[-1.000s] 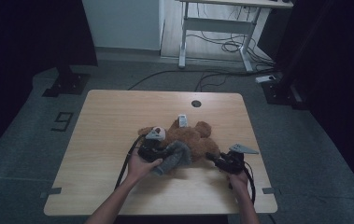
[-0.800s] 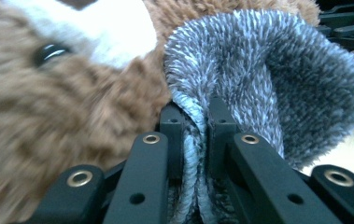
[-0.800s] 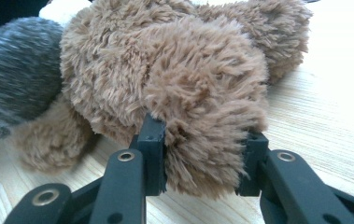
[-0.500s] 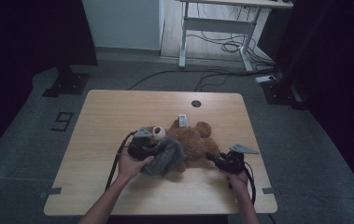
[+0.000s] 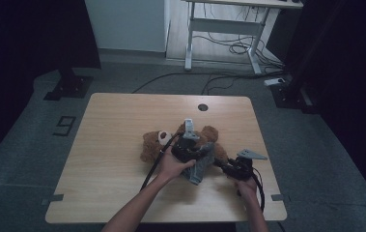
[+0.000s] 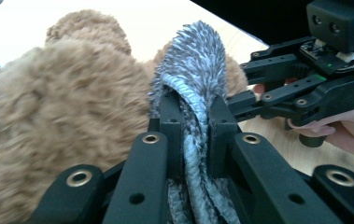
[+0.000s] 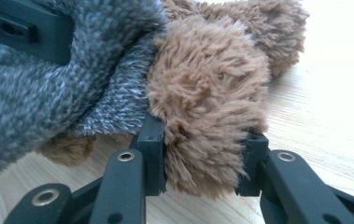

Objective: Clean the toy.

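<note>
- While the brown teddy bear (image 5: 157,145) lies on the wooden surface (image 5: 108,145), a grey fuzzy cloth (image 5: 201,165) lies over its middle.
- In the high view the bear is near the middle of the surface, a bit toward the person's side, with its head pointing to the left.
- A small white tag (image 5: 189,125) shows by the far side of the bear.
- The left tool (image 6: 197,109) is pinching a fold of the grey cloth (image 6: 195,60), and its two black jaws are close together with the cloth squeezed between them.
- In that same view the bear's brown fur (image 6: 58,116) sits just beside the cloth, touching it.
- The left hand (image 5: 173,164) holds its tool over the bear's body.
- The right tool (image 7: 202,144) is clamped on a brown furry limb (image 7: 207,98) of the bear (I cannot tell if it is an arm or a leg), with one jaw pressing on each side.
- The grey cloth (image 7: 48,88) lies right against that limb.
- The right hand (image 5: 246,184) rests near the front right part of the surface, close to the bear's feet end.
- A dark round hole (image 5: 203,107) sits in the surface, past the bear.
</note>
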### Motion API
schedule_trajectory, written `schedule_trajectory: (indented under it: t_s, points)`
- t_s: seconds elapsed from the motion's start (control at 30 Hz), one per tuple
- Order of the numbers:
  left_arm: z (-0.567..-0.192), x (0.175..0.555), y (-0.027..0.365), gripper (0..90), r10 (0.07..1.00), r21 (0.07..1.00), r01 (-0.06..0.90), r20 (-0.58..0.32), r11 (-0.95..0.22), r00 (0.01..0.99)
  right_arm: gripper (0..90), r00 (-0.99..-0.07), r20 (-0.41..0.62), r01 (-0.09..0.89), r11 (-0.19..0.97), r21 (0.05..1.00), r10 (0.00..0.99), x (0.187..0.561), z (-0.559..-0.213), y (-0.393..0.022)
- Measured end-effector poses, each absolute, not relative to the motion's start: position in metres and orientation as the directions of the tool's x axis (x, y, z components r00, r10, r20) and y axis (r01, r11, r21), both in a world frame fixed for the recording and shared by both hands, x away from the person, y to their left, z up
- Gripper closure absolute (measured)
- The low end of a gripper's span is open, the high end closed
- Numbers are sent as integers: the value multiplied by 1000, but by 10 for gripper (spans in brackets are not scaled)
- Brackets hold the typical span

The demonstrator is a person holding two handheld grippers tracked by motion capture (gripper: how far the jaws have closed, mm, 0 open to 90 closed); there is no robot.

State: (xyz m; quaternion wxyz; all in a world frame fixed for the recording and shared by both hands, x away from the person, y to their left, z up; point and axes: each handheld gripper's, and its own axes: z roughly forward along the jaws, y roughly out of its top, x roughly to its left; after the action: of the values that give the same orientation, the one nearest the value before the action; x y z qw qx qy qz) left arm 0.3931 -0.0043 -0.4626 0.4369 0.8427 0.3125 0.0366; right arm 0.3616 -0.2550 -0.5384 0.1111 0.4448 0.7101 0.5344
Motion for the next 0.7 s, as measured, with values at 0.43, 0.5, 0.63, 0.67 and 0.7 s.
schedule_trajectory:
  t_s: [0.43, 0.5, 0.63, 0.67, 0.7]
  points:
    - [-472, 383, 51, 800, 650, 741, 496, -107, -452, 752, 633, -581, 318, 508, 28, 861, 749, 362, -537, -255]
    - [-473, 382, 55, 800, 659, 743, 495, -98, -450, 746, 633, -581, 317, 508, 29, 861, 749, 362, -537, -255]
    - [-475, 379, 77, 801, 703, 740, 506, -62, -444, 709, 633, -582, 322, 511, 28, 859, 747, 362, -537, -256]
    - [-477, 378, 88, 801, 708, 743, 517, -84, -424, 701, 633, -583, 322, 512, 29, 859, 746, 362, -537, -256]
    - [-477, 377, 94, 802, 709, 748, 523, -102, -408, 698, 633, -585, 323, 511, 29, 859, 744, 362, -537, -256]
